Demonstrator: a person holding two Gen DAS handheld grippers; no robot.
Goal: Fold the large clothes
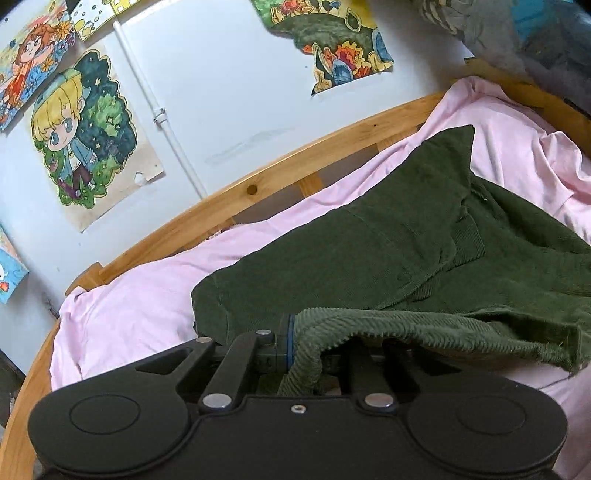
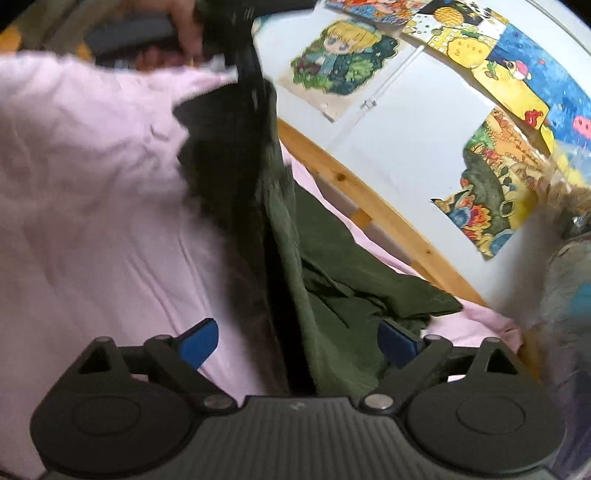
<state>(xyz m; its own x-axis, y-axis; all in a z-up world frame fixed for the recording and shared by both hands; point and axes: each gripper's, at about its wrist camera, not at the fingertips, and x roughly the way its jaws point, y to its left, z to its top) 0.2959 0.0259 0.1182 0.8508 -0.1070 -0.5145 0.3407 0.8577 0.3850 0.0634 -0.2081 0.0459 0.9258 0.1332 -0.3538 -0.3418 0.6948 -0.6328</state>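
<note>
A dark green corduroy garment (image 1: pixel 369 240) lies spread on the pink sheet (image 1: pixel 140 306). My left gripper (image 1: pixel 291 343) is shut on a ribbed edge of the garment, which bunches around its fingertips and drapes off to the right. In the right wrist view a strip of the green garment (image 2: pixel 284 258) rises, blurred, toward a hand (image 2: pixel 184 33) at the top. My right gripper (image 2: pixel 299 343) is open, its blue pads (image 2: pixel 201 341) wide apart. The cloth hangs between the pads and neither one presses on it.
A wooden bed rail (image 1: pixel 258 184) curves along the far side of the pink sheet. Behind it is a white wall with several coloured drawings (image 1: pixel 81 136) and a thin pipe. A heap of grey and blue cloth (image 1: pixel 528 40) sits at the bed's far right end.
</note>
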